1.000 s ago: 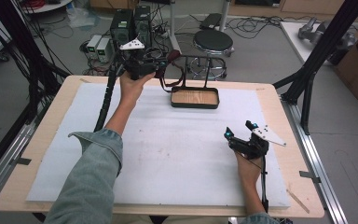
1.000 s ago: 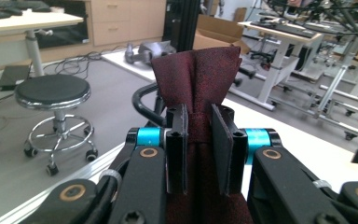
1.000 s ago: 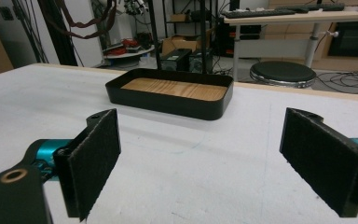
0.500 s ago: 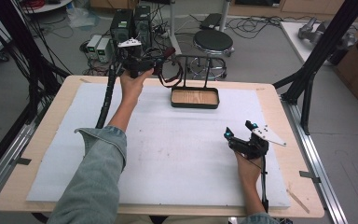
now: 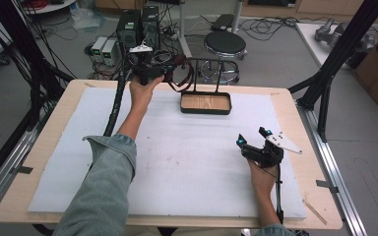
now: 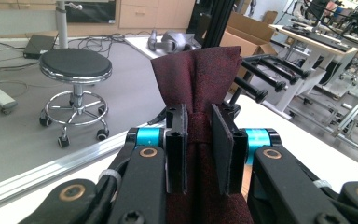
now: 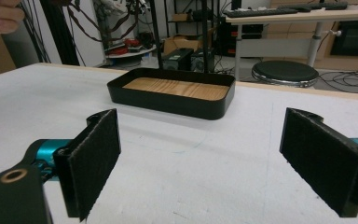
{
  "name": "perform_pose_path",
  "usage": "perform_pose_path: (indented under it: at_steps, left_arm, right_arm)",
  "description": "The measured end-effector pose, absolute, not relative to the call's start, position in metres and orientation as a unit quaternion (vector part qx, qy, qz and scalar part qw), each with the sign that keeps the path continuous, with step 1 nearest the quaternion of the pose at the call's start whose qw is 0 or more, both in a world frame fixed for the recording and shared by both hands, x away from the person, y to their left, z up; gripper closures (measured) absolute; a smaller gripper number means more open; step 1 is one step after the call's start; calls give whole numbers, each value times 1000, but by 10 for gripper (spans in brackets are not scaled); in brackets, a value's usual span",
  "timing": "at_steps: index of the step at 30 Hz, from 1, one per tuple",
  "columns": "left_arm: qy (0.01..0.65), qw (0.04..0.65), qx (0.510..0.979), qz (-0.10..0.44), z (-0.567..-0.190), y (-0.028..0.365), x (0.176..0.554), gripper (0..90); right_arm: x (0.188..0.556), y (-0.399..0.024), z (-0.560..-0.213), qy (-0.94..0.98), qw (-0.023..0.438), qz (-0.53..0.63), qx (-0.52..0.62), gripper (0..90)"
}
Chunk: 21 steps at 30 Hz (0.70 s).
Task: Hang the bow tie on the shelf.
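A dark red fabric band [image 6: 198, 79] is bunched between the jaws of my left gripper [image 6: 199, 140], which is shut on it. In the high view that left gripper [image 5: 167, 73] is raised over the table's far edge, and the fabric band [image 5: 183, 81] hangs as a loop beside the black stand [image 5: 206, 61]. The stand rises from a black tray [image 5: 205, 110] with a wooden floor. My right gripper [image 5: 253, 140] rests on the white mat at the near right, jaws wide open with nothing between them. In its own view the right gripper [image 7: 205, 158] faces the tray [image 7: 168, 103].
A white mat [image 5: 177, 157] covers the wooden table [image 5: 300, 172]. Black frame struts [image 5: 334, 64] stand off the far right corner. A round stool [image 5: 225, 44] and electronics boxes [image 5: 138, 24] sit on the floor beyond the table. Black pegs [image 6: 261, 79] project near the fabric.
My left gripper has sunk a little with the fabric band, staying close to the stand's left side. The right gripper has not moved.
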<state>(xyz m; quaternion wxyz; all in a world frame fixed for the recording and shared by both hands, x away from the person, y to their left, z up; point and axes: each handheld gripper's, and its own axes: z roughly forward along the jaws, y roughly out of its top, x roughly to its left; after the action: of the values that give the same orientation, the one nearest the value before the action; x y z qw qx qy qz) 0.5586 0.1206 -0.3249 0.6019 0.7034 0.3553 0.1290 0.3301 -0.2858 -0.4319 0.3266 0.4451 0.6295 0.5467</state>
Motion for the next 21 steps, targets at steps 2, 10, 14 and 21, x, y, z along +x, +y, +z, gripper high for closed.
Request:
perform_pose_path:
  at_steps: [2, 10, 14, 21]
  left_arm:
    - [356, 602, 704, 126, -328, 120, 559, 758]
    - [361, 594, 708, 125, -337, 119, 559, 757]
    - [364, 592, 708, 123, -340, 120, 559, 756]
    - [365, 591, 710, 122, -344, 120, 559, 752]
  right_arm:
    - [330, -286, -432, 629, 326, 546, 446, 115]
    - [330, -286, -432, 630, 325, 546, 446, 115]
    - [330, -286, -432, 630, 325, 546, 446, 115]
    - [330, -286, -432, 630, 325, 546, 446, 115]
